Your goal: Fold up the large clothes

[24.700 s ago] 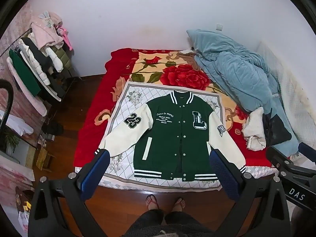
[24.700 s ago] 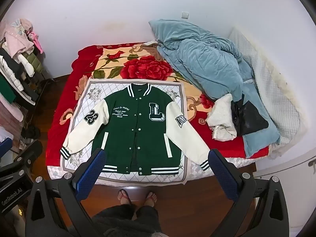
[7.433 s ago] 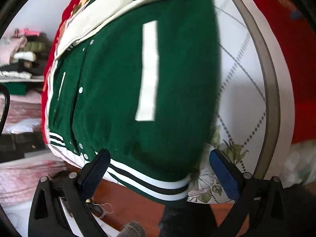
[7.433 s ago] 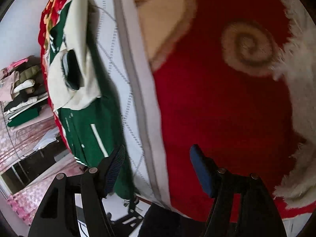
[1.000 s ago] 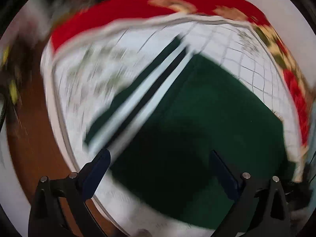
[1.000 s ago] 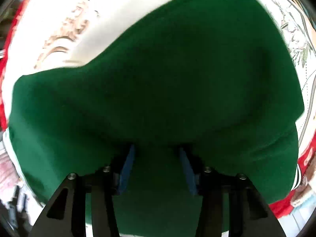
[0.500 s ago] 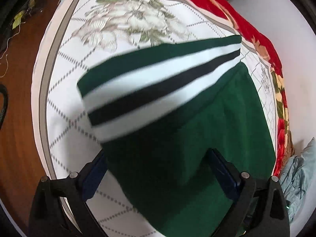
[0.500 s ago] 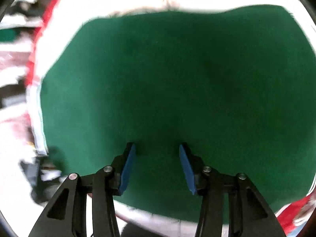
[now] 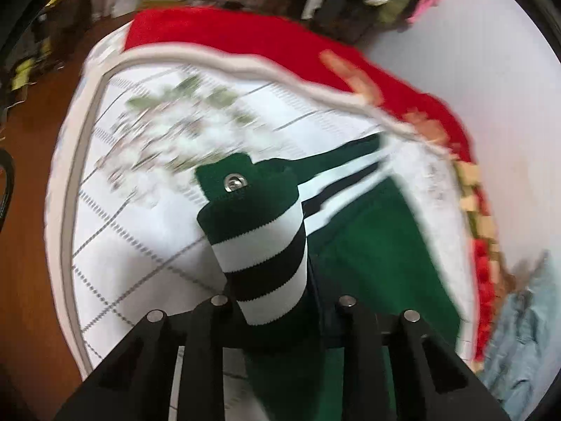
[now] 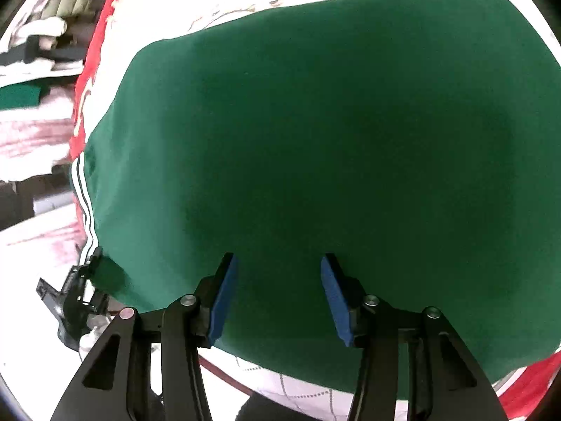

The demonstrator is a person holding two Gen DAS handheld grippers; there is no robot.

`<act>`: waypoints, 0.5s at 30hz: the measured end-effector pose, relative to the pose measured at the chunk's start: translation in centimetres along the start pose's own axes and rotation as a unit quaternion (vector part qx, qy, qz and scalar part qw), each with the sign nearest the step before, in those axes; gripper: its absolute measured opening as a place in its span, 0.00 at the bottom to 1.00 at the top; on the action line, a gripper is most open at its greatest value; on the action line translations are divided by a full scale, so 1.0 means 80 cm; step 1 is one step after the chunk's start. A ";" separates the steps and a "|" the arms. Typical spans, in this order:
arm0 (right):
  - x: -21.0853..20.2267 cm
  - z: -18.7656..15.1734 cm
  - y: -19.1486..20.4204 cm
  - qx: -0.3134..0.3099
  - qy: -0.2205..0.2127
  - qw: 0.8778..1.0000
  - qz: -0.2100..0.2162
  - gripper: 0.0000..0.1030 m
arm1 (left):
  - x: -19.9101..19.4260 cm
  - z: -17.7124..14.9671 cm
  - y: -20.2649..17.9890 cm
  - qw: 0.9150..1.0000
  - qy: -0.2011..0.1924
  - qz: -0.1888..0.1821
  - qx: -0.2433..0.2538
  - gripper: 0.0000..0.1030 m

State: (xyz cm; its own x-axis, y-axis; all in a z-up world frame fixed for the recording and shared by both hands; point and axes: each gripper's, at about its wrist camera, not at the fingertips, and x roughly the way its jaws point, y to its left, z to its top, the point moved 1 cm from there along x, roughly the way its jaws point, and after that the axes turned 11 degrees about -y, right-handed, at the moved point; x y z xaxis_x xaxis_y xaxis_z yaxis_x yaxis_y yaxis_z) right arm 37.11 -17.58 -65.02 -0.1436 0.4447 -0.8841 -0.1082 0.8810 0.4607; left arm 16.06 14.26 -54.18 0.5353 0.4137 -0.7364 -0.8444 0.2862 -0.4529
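Evidently my left gripper (image 9: 277,310) was closing on the striped hem (image 9: 261,242) of the green jacket (image 10: 315,140), low centre of the left view, pinching that corner so I could carry it over for a fold; the snap (image 9: 233,183) stood above; my right gripper (image 10: 277,294), pads spread at bottom centre, seemed to hold a thick bunch of green cloth, though I could not tell for sure; only the left view showed the quilted mat (image 9: 140,228) and red blanket (image 9: 245,38); only the right showed the jacket's broad back.
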 end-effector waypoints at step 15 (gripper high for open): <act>-0.046 -0.012 -0.107 0.053 -0.020 0.998 -0.035 0.50 | 0.058 -0.028 0.082 0.975 0.074 -0.155 -0.140 0.56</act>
State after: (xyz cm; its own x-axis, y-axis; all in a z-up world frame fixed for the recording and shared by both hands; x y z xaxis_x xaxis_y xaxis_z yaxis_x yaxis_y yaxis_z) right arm 37.63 -26.91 -65.64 -0.1005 0.3855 -0.9172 -0.0111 0.9214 0.3885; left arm 12.97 16.12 -61.73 0.7738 0.2097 -0.5977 -0.6273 0.1222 -0.7691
